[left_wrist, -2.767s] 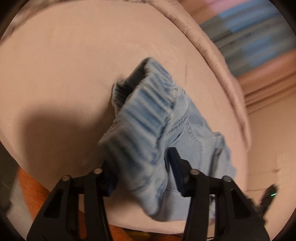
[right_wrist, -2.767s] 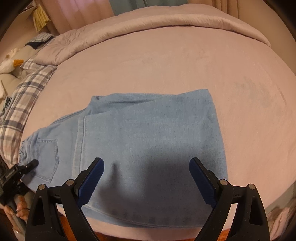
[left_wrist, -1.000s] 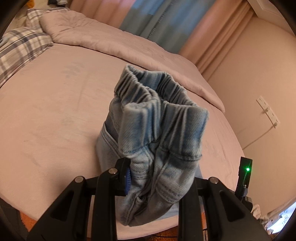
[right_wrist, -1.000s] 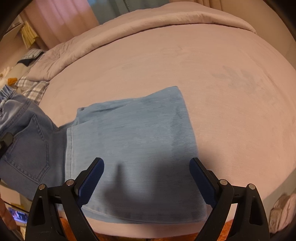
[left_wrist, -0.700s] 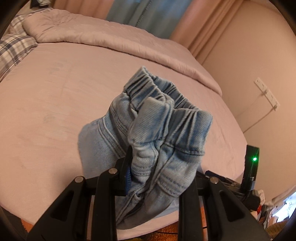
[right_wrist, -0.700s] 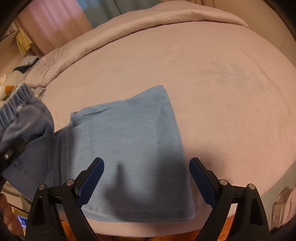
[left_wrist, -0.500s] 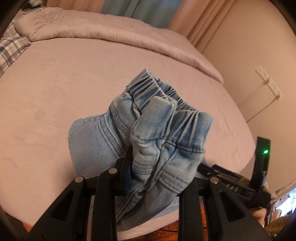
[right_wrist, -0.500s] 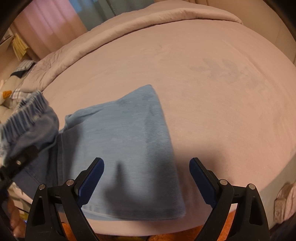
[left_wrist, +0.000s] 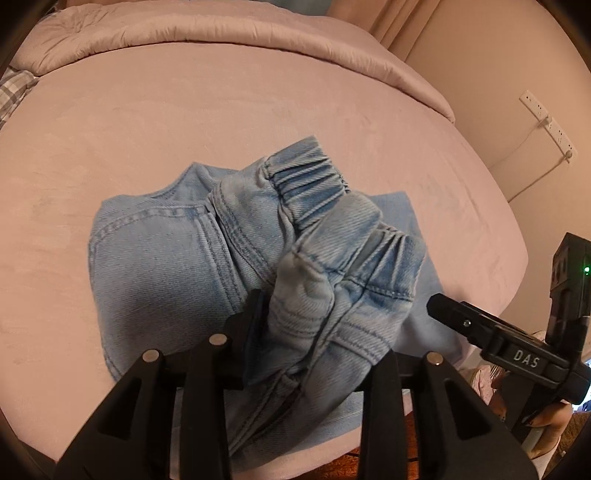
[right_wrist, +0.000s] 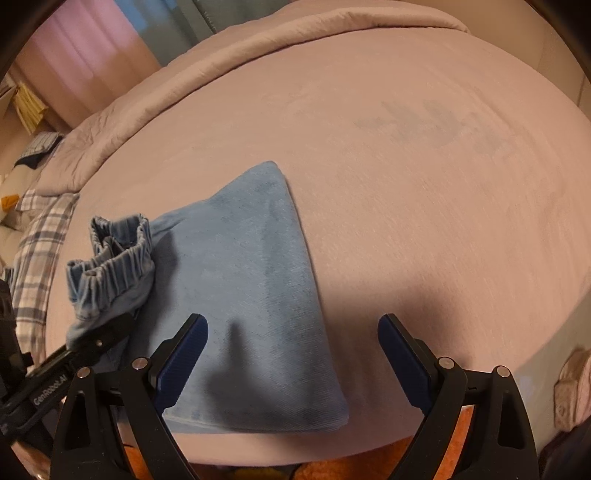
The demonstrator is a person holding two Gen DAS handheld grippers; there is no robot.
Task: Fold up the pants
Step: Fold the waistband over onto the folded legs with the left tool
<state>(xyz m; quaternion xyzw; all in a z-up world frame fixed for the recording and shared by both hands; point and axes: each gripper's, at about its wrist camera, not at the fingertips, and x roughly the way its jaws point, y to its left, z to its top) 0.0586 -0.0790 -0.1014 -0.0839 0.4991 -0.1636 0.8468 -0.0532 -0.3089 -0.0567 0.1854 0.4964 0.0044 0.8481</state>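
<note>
Light blue denim pants (left_wrist: 155,258) lie partly folded on the pink bed (left_wrist: 184,110). My left gripper (left_wrist: 317,332) is shut on the bunched elastic waistband (left_wrist: 332,258), holding it above the folded legs. From the right wrist view the folded legs (right_wrist: 240,295) lie flat, and the raised waistband (right_wrist: 110,266) hangs at their left end in the left gripper (right_wrist: 96,343). My right gripper (right_wrist: 291,354) is open just above the near end of the legs, nothing between its fingers. It also shows at the right edge of the left wrist view as a black finger (left_wrist: 480,325).
A rolled pink duvet (left_wrist: 221,33) runs along the far side of the bed. A plaid pillow (right_wrist: 33,266) lies at the left. A wall with a power strip (left_wrist: 546,122) and cable stands to the right. Orange floor (right_wrist: 369,461) shows below the near bed edge.
My left gripper has carried the waistband from the left end over toward the folded legs and lowered it. The right gripper stayed open and shifted slightly right along the legs.
</note>
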